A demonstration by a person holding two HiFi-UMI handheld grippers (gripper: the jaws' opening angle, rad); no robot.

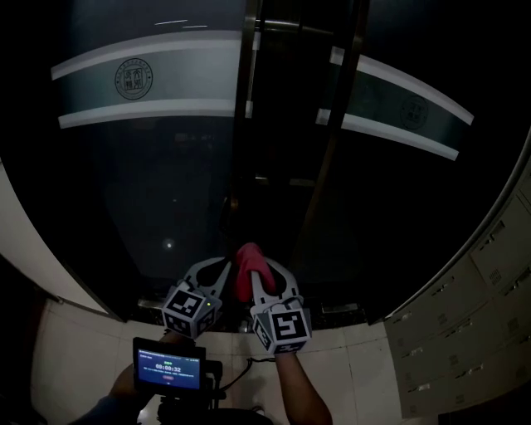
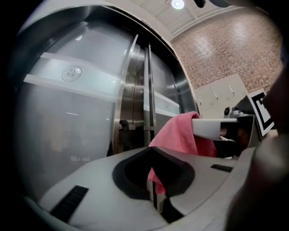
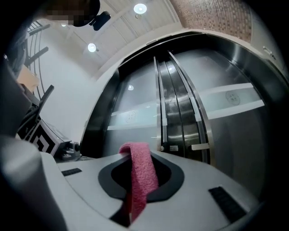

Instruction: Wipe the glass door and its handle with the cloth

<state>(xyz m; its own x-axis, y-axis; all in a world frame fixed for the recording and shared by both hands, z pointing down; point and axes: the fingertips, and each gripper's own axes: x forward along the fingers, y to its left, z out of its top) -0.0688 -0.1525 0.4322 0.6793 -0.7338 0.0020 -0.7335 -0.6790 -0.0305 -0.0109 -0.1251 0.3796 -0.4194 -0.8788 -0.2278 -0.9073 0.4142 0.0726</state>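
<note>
Red brick wall [image 2: 226,40], pale cabinets [image 2: 216,97] that may be lockers, round ceiling lights [image 3: 140,8], light tiled floor [image 1: 365,373]

Glass door [image 1: 158,199] and its handle [image 1: 249,75] bar my way ahead (lockers [image 1: 485,282] crowd the right); floor [image 1: 365,373] below lies open.

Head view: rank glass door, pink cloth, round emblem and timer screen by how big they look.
Glass door
Timer screen, though nearest the camera
Pink cloth and round emblem: too alike to rank

Cloth [image 1: 246,278] in right tongs [image 1: 259,267], before door [image 1: 166,191]
</note>
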